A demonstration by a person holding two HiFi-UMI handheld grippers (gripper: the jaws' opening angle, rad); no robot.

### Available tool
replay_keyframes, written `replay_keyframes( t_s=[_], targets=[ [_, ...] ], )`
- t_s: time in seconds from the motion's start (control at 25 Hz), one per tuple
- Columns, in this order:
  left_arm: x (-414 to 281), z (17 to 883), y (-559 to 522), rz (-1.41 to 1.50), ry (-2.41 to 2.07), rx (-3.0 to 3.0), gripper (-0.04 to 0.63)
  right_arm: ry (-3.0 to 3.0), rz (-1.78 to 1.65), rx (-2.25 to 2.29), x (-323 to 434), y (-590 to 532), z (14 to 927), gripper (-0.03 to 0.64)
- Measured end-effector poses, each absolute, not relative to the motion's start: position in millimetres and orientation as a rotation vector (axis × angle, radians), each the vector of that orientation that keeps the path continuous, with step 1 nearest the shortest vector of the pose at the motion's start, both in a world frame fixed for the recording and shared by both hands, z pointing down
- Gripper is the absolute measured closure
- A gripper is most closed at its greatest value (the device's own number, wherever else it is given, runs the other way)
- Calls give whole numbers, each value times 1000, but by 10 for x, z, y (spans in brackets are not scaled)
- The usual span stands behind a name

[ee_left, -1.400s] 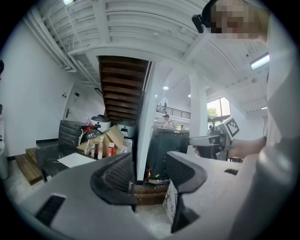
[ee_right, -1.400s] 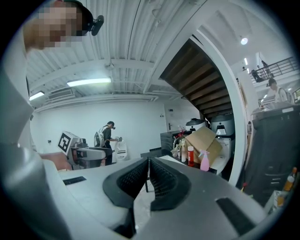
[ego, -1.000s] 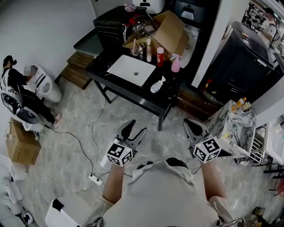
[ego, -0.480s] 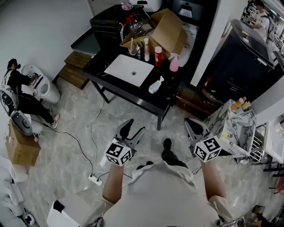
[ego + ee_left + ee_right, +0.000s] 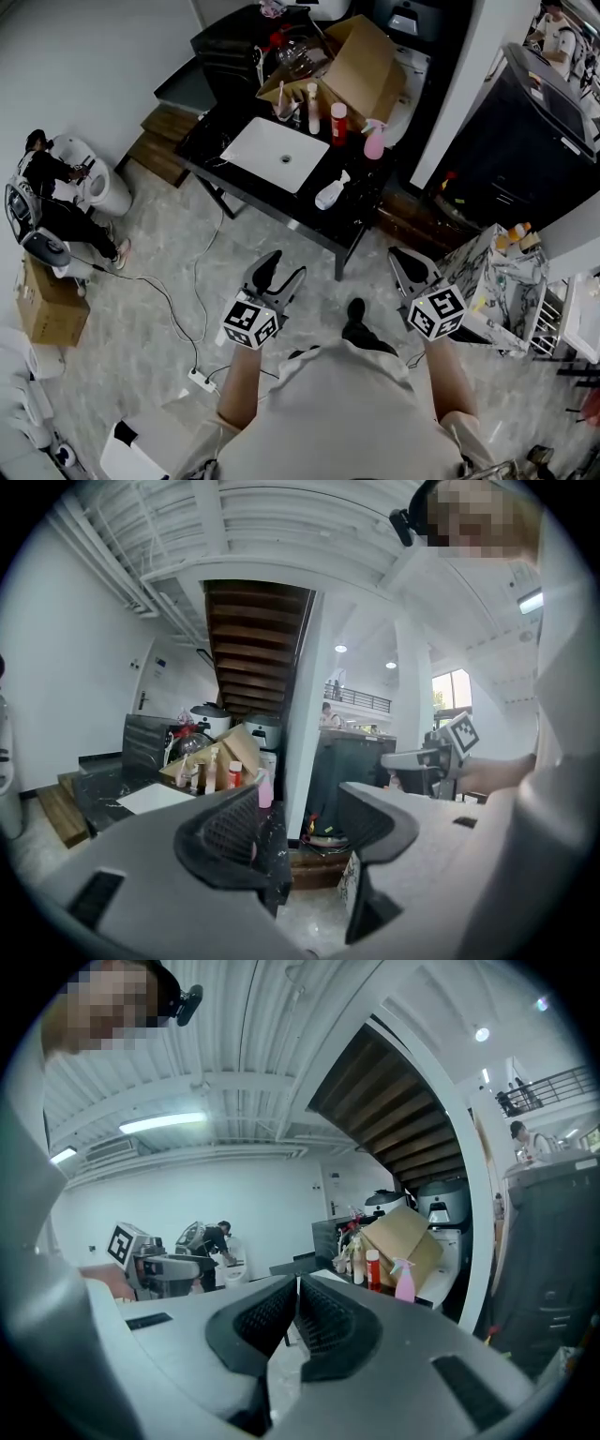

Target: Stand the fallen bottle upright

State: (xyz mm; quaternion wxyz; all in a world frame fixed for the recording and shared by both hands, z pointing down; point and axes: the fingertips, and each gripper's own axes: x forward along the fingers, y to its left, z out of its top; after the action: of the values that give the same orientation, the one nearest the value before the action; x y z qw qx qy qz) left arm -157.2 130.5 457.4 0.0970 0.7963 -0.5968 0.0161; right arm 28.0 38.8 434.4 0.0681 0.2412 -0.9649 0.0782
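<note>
Head view, fallen bottle tiny (details blurred), left gripper spread, right gripper closed.

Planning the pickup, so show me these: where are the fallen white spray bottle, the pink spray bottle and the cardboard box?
fallen white spray bottle (image 5: pixel 329 195): head view, its body.
pink spray bottle (image 5: pixel 374 147): head view, its body.
cardboard box (image 5: pixel 366 62): head view, open flap.

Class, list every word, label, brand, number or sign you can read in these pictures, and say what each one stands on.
No text can be read anywhere.
Fallen white spray bottle: any label is too small to read.
Red bottle and pink spray bottle: labels too small to read.
Cardboard box: no legible print.
Marker cubes: black-and-white square patterns only, no letters.
</note>
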Motion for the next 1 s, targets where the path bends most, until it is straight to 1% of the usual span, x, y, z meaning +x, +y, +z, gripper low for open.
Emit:
replay_keyframes(
  t_s=[0.36, 1.0],
  targets=[
    [-1652, 4652, 596, 73, -1790, 2294, 328, -2899, 283, 660, 132, -399, 4444, 581],
    [-1596, 4845, -410, 107, -1895, 2148, 328, -2901, 350, 470, 37, -1597, 4680, 580]
  ],
)
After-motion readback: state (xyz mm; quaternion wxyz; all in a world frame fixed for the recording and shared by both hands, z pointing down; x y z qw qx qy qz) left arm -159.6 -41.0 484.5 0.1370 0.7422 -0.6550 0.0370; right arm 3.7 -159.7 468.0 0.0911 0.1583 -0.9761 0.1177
